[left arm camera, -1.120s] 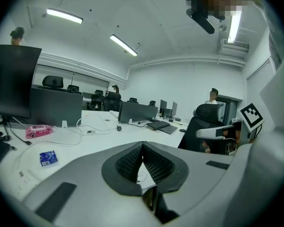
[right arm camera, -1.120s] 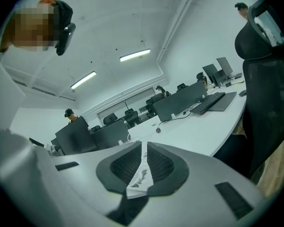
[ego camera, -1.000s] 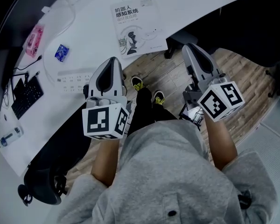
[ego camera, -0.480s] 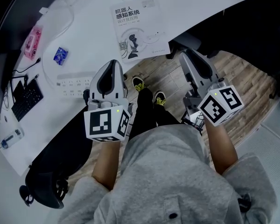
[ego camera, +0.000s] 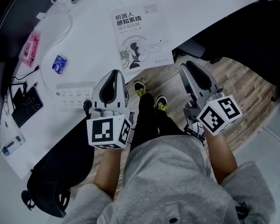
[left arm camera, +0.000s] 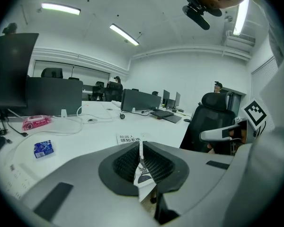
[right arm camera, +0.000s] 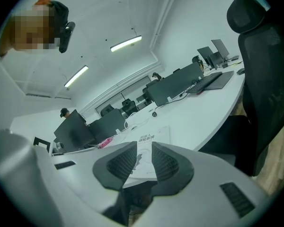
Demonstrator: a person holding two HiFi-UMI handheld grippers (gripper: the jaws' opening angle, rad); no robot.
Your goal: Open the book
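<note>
opening the book has not begun: the book [ego camera: 140, 38] lies shut, cover up, flat on the desk [ego camera: 91, 41], right at the desk's near rim. neither gripper touches it. by my reading everything is left to do: reach the book, catch the free edge of the cover, and fold it over.

the left gripper [ego camera: 114, 73] is held just short of the book's near left corner, on the person's side of it. the right gripper [ego camera: 187, 66] sits off the book's near right corner, clear of the desk and over the wood floor [ego camera: 245, 85]. both point toward the book and tip slightly down. their marker cubes face back toward the person, and the bare forearms are bent in front of the body.

the left jaws seem all but together, with only a thin slit between the pads and nothing in it; the wide lens makes the last bit hard to judge. the right jaws stand partly apart and empty, and the book shows through the gap well beyond them.
</note>
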